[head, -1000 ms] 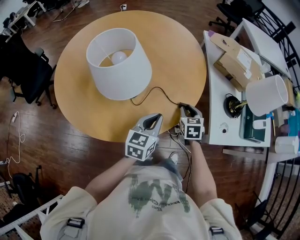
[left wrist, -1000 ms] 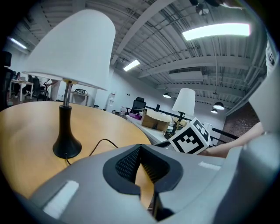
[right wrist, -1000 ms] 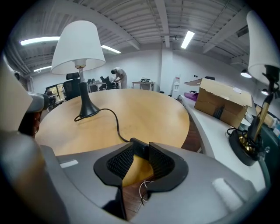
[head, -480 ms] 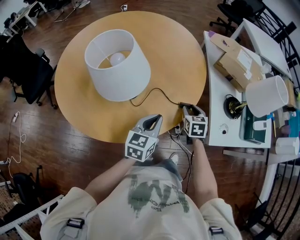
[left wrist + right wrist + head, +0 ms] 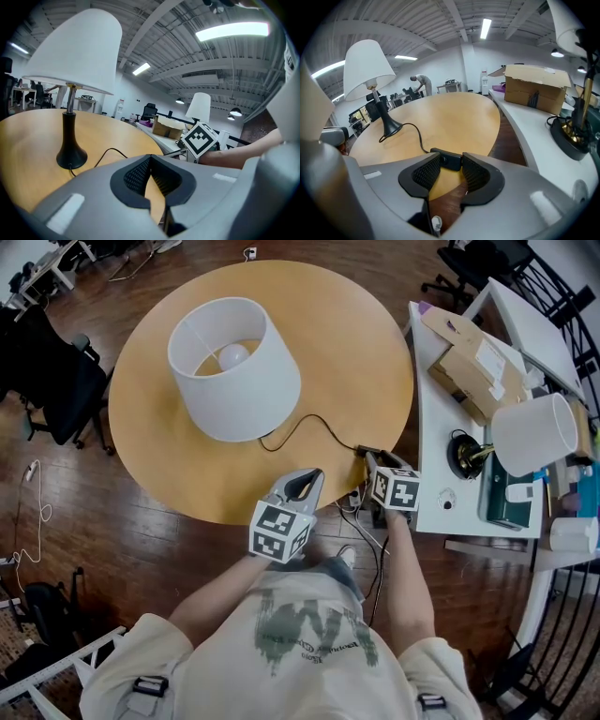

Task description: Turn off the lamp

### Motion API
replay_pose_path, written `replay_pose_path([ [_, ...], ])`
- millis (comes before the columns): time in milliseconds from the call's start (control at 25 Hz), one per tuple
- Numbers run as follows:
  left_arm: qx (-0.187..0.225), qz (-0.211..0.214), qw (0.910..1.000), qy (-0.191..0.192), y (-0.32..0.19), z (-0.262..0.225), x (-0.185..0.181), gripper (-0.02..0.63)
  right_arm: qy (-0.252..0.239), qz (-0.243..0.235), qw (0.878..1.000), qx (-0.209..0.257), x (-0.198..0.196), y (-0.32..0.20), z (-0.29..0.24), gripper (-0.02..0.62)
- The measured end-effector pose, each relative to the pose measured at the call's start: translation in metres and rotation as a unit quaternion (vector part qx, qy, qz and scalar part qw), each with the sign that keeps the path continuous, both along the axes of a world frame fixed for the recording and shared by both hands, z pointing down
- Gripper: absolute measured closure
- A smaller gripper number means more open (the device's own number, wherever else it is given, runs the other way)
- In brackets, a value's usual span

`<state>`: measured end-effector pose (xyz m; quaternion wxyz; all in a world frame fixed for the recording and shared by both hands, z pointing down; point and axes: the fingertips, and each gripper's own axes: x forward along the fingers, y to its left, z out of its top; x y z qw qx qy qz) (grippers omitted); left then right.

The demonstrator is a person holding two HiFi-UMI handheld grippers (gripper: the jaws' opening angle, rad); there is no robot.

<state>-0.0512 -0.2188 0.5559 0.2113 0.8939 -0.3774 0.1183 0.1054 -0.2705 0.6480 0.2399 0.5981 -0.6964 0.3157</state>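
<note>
In the head view, the lamp (image 5: 234, 371) stands far back on the round table (image 5: 366, 352). Its cord (image 5: 314, 420) runs to a switch (image 5: 367, 451) at the near right edge, just ahead of the right gripper (image 5: 379, 463). The left gripper (image 5: 306, 480) is farther from the switch.

In the left gripper view, the jaws are closed together and empty.

In the right gripper view, the jaws have just been opening and stand wide. The switch lies crosswise at their tips and does not look pinched. The table edge is right beneath, so the free room is toward the person.
</note>
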Motion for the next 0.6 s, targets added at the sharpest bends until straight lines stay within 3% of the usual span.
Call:
replay_pose_path([
  [360,0.0,0.006,1.0,0.002,0.0002,0.0011,0.0052,0.606,0.01,-0.025,1.0,0.014,-0.0085,0.0052,0.0018,0.457],
  [600,-0.002,0.007,1.0,0.001,0.0005,0.0022,0.0067,0.606,-0.015,-0.012,1.0,-0.011,-0.0026,-0.0015,0.0034,0.465],
])
